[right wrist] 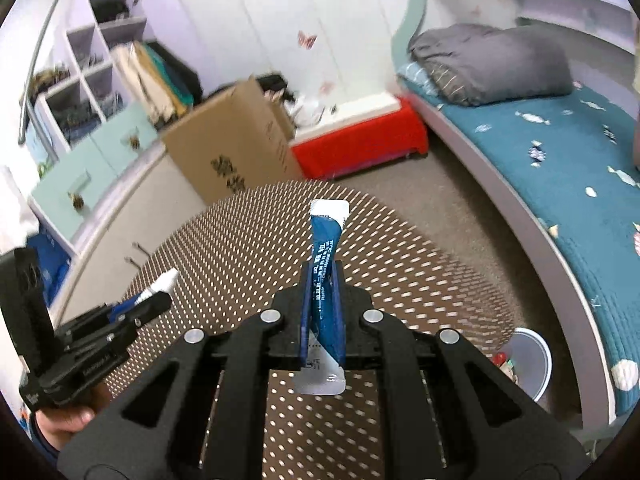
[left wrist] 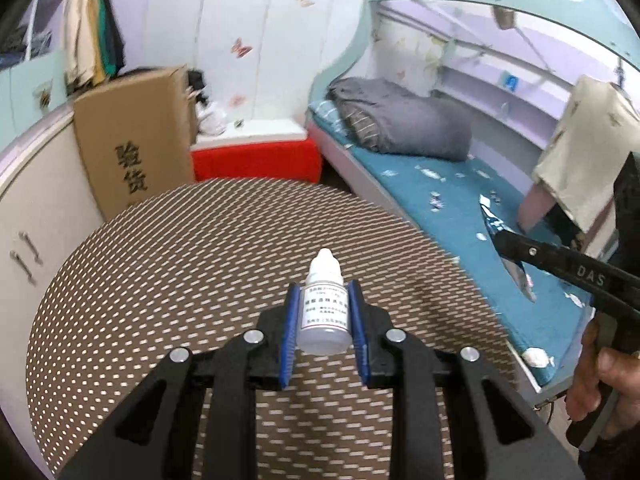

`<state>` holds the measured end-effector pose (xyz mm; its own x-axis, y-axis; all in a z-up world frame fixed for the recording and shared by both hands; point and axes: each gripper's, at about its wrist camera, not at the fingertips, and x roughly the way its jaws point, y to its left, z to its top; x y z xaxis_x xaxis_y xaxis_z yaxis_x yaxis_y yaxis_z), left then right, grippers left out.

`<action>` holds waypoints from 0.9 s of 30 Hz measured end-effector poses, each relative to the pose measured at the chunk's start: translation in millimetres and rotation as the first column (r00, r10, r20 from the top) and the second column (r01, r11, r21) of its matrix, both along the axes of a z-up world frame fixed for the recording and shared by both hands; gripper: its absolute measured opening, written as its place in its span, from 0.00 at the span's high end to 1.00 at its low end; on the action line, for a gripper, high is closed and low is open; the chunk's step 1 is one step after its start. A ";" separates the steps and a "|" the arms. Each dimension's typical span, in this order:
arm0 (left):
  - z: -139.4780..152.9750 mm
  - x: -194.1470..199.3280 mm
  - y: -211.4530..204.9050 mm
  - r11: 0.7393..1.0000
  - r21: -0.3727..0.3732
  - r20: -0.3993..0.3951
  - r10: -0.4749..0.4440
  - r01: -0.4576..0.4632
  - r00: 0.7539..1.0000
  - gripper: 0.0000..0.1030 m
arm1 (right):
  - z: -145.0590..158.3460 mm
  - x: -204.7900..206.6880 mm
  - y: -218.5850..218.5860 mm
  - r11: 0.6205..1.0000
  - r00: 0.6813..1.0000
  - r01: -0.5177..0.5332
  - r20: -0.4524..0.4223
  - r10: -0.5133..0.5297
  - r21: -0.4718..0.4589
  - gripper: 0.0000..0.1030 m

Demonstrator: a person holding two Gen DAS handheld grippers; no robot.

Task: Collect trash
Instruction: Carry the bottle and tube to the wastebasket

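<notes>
1. Two pieces of trash were in hand, one per tool, both held above the round dotted counter (left wrist: 160,280).
2. The small white dropper bottle (left wrist: 323,312) sat between the blue pads (left wrist: 357,320) of the left tool (left wrist: 323,320), cap pointing forward; the pads pressed its label sides. Gripping the body rather than the cap probably kept it from slipping.
3. The blue sachet (right wrist: 323,280) stood edge-on in the right tool (right wrist: 322,300), white sealed ends sticking out front and back. Its flat faces were pinched, so the jaws were almost fully together.
4. Left jaws stood apart only by the bottle's width, clamped.
5. A pale bin (right wrist: 528,360) with scraps inside stood on the floor (right wrist: 440,200) between counter and bed (right wrist: 560,152); judged the likely drop point.
</notes>
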<state>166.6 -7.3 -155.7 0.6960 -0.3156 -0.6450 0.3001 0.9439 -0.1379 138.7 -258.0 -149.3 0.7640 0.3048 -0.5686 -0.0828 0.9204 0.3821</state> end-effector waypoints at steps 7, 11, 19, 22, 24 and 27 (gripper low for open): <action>22.5 -22.1 -69.3 0.995 -0.028 0.044 -0.098 0.100 0.994 0.77 | 24.1 -34.9 -61.5 0.996 0.994 0.092 0.067 -0.092 0.014 0.90; 25.6 -30.0 -113.3 0.985 -0.031 0.046 -0.167 0.168 0.985 0.77 | 26.0 -55.7 -106.0 0.983 0.980 0.179 0.079 -0.181 0.027 0.90; 19.6 -38.6 -206.8 0.949 -0.025 0.033 -0.313 0.314 0.949 0.77 | -0.7 -85.4 -192.0 0.939 0.939 0.343 0.022 -0.343 0.024 0.90; 10.3 -34.4 -232.6 0.936 -0.022 0.011 -0.350 0.350 0.937 0.77 | -14.9 -89.1 -214.0 0.925 0.925 0.379 -0.010 -0.379 0.023 0.90; 3.1 -31.5 -248.4 0.928 -0.018 -0.006 -0.372 0.372 0.928 0.77 | -24.3 -87.9 -224.6 0.918 0.918 0.395 -0.030 -0.395 0.017 0.90; -10.8 -25.9 -276.4 0.917 -0.011 -0.040 -0.398 0.398 0.917 0.77 | -40.5 -85.6 -239.0 0.910 0.909 0.414 -0.065 -0.412 0.019 0.90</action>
